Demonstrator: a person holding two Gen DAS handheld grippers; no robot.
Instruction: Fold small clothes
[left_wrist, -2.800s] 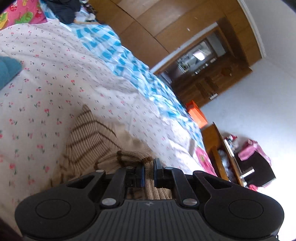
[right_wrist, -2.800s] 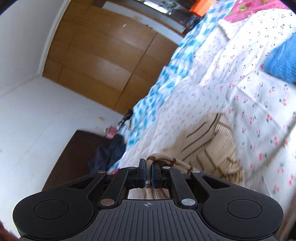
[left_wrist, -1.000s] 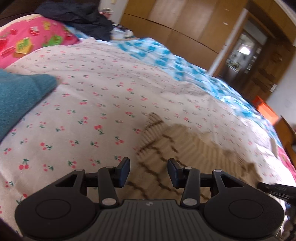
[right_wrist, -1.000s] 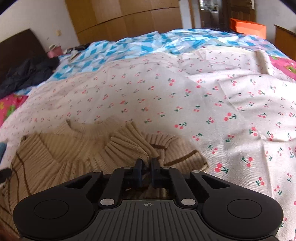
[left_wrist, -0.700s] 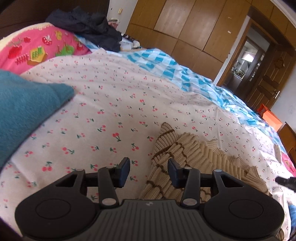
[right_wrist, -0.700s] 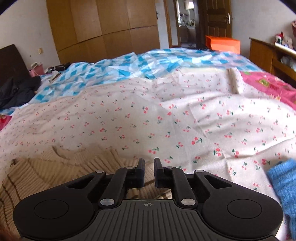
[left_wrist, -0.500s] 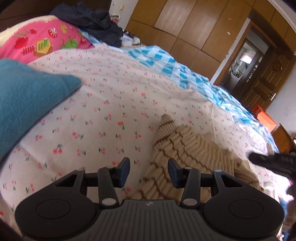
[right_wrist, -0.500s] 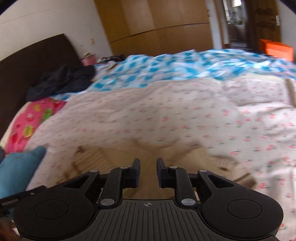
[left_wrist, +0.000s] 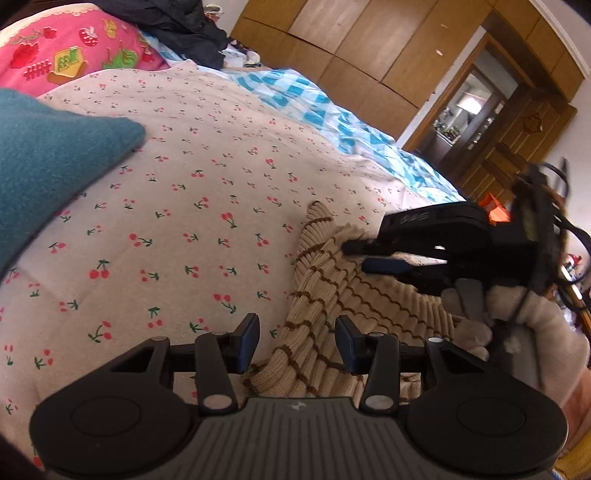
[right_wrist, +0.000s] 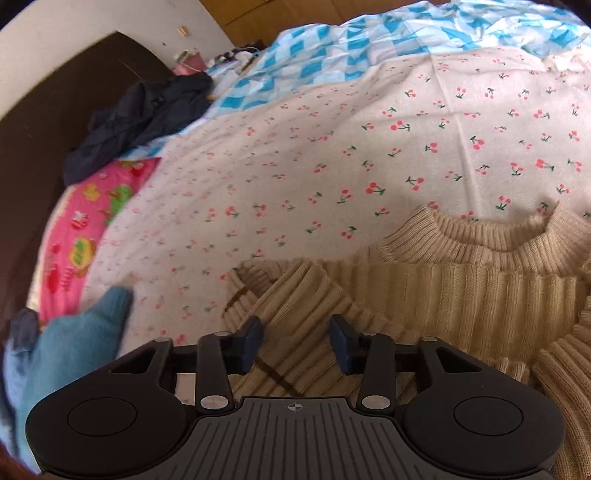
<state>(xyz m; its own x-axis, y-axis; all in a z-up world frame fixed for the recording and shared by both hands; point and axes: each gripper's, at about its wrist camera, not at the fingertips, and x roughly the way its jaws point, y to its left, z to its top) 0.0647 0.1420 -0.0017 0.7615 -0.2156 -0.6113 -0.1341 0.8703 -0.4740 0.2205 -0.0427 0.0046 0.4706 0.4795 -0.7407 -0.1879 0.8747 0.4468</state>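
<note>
A beige ribbed sweater (right_wrist: 461, 291) with thin brown stripes lies flat on the cherry-print bedspread (left_wrist: 192, 206), collar toward the far side. The left gripper (left_wrist: 297, 341) hovers with fingers apart over its striped edge. Only the left view shows the right gripper (left_wrist: 356, 254) from outside, in a gloved hand (left_wrist: 517, 325); its own view shows the collar, its jaws closing, still apart above a sleeve. A teal garment (left_wrist: 48, 162) is cut off at left.

Between your left jaws: beige sweater (left_wrist: 354, 295), chunky ribbed knit, matt, brown stripes. Beyond both jaws: cherry-print sheet (left_wrist: 207, 206), thin smooth cotton-like cloth. Far left of the jaws: teal garment (left_wrist: 48, 158), fuzzy fleece-like. Your left gripper (left_wrist: 295, 343) body: matt black plastic, ribbed top, shiny metal pins.
</note>
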